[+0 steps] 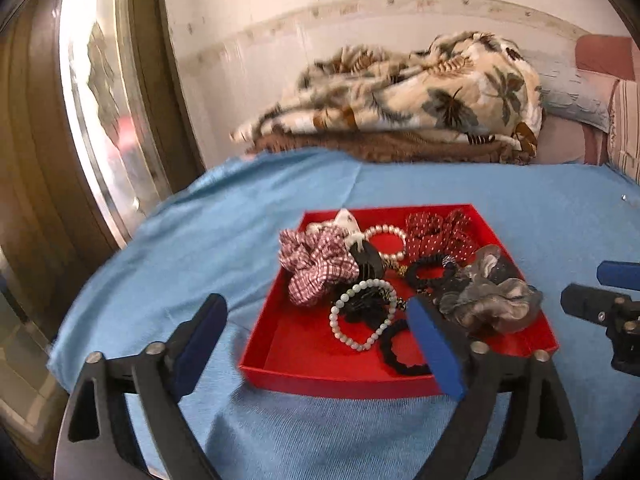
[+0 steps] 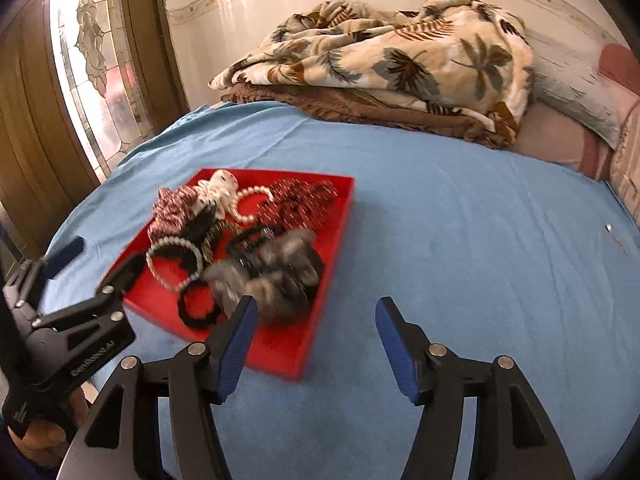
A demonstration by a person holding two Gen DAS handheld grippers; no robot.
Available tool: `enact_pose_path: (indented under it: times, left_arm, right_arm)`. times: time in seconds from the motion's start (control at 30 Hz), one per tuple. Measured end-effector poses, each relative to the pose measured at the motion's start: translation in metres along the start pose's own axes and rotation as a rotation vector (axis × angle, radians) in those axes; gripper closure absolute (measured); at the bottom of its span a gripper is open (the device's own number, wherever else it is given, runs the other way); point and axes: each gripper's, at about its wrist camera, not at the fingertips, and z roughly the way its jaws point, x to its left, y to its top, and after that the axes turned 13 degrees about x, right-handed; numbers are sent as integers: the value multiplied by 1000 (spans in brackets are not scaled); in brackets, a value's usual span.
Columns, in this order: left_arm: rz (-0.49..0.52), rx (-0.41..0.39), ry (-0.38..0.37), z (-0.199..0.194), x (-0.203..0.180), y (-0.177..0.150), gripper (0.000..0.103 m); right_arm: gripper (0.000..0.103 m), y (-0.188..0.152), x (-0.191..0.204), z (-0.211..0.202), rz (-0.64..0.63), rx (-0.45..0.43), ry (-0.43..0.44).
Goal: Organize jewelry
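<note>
- While both tongs hover over the blue bedsheet, left gripper is spread wide, nothing between.
- Right gripper spread, empty.
- Shallow red cardboard tray on sheet holds scrunchies, pearl bracelet.

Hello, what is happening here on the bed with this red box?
A person holds a two-finger gripper in each hand above a blue sheet. The red tray on it holds scrunchies, bead bracelets and hair clips in one heap. The left gripper and the right gripper are both open and empty; nothing is being held.
</note>
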Motion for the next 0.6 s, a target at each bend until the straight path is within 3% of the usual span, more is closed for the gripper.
enact_pose_path:
  times: [0.17,0.4,0.6]
  left_arm:
    - [7,-112,65,-44,-9,-10,11]
    - [-110,-211,26,-100,5,-15,0]
    - [-166,-171,-18,-119,11,-12,0]
  right_arm:
    - [36,-18,-7,-3,11,8,-2]
    - [35,-36,-11,-15,8,-8,0]
    - [31,-49,-9,-35,2,-64,-19]
